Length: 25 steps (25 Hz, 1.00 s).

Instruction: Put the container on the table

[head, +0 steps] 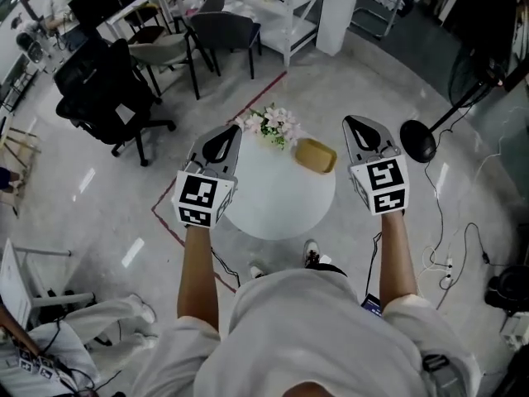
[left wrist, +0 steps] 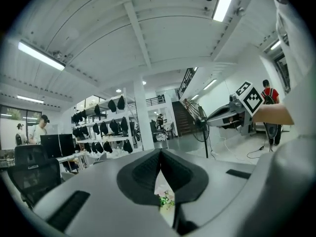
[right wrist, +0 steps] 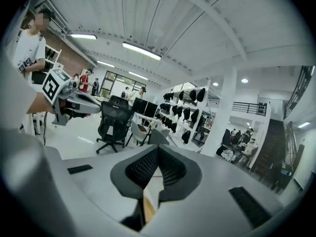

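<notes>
Two grippers, one per hand, are held above a single round white table (head: 273,209). The left gripper (head: 233,131) and the right gripper (head: 350,124) both have their jaws pressed together, with nothing between them. One yellow container (head: 316,155) lies on the table near its far right edge. One flower bunch (head: 273,125) sits at the far edge. The table's near half is bare. Open floor rings the table. One black office chair (head: 107,98) stands far left of it, and one standing fan (head: 417,139) to its right.

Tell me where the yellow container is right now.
In the head view, the yellow container sits on the round white table, toward its far right side, just right of the flower bunch.
</notes>
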Tool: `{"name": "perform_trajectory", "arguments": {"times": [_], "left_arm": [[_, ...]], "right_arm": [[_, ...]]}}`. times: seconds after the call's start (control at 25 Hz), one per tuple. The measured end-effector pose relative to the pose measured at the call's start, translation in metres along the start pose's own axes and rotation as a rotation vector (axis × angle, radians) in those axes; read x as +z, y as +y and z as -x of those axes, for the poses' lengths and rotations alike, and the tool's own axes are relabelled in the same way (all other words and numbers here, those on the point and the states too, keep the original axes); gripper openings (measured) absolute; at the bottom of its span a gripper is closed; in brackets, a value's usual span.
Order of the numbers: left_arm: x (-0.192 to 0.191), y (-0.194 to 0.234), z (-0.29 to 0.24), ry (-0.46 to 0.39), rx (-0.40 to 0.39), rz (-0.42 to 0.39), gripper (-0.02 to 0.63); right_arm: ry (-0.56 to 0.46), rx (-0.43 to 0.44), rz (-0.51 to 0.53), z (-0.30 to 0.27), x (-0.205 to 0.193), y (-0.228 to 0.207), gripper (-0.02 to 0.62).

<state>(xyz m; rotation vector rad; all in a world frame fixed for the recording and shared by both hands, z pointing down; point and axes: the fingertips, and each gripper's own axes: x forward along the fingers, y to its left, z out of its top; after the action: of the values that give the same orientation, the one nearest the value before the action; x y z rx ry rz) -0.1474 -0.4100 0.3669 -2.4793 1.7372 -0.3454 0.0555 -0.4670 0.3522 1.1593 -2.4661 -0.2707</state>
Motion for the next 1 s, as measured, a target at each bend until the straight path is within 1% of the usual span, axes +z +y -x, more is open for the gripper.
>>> {"name": "perform_trajectory", "arguments": {"times": [0.2, 0.4, 0.68, 1.0], "left_arm": [[0.040, 0.000, 0.015, -0.070, -0.005, -0.033, 0.017], [0.061, -0.002, 0.024, -0.101, -0.019, -0.065, 0.017], [0.059, 0.003, 0.027, -0.098, -0.009, -0.066, 0.017], [0.052, 0.006, 0.024, -0.081, -0.001, -0.056, 0.017]], "right_arm": [[-0.076, -0.044, 0.006, 0.028, 0.032, -0.006, 0.014], [-0.095, -0.051, 0.023, 0.039, 0.046, -0.003, 0.012], [-0.094, -0.028, 0.043, 0.033, 0.049, 0.005, 0.012], [-0.079, -0.008, 0.040, 0.024, 0.047, 0.006, 0.012]]}}
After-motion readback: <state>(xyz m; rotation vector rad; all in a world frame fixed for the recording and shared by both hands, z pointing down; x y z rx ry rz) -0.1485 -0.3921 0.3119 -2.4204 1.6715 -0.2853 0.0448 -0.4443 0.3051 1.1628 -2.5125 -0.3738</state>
